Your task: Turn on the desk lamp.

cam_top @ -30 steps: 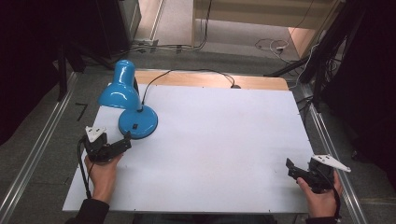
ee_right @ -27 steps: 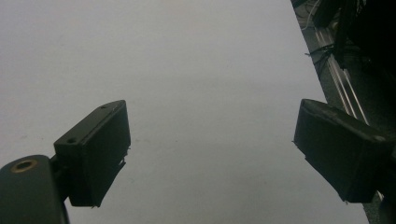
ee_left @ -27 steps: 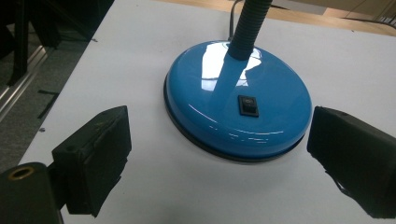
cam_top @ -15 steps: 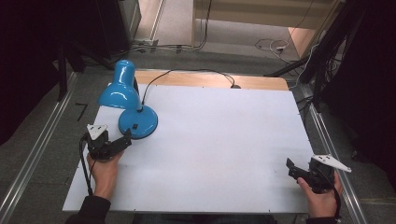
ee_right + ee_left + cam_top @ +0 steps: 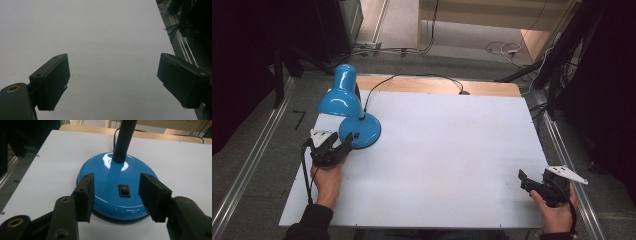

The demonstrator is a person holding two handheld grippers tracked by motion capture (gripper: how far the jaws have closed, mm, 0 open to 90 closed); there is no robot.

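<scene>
A blue desk lamp (image 5: 343, 96) stands at the table's left, its shade bent down and leftward over its round base (image 5: 360, 131). My left gripper (image 5: 339, 148) is open right at the base's near edge. In the left gripper view the jaws straddle the front of the glossy base (image 5: 107, 180), with a small black rocker switch (image 5: 124, 190) between them and the ribbed neck (image 5: 123, 137) rising behind. My right gripper (image 5: 526, 180) is open low at the table's near right corner, over bare white tabletop (image 5: 105, 40).
The white table (image 5: 452, 145) has a wooden strip along its far edge. The lamp's black cord (image 5: 422, 77) runs along the back to the right. Metal rails (image 5: 252, 155) flank both sides, and dark stands rise at right.
My left gripper has moved forward and right, closing in on the lamp base until its jaws reach the rim. The right gripper has barely moved.
</scene>
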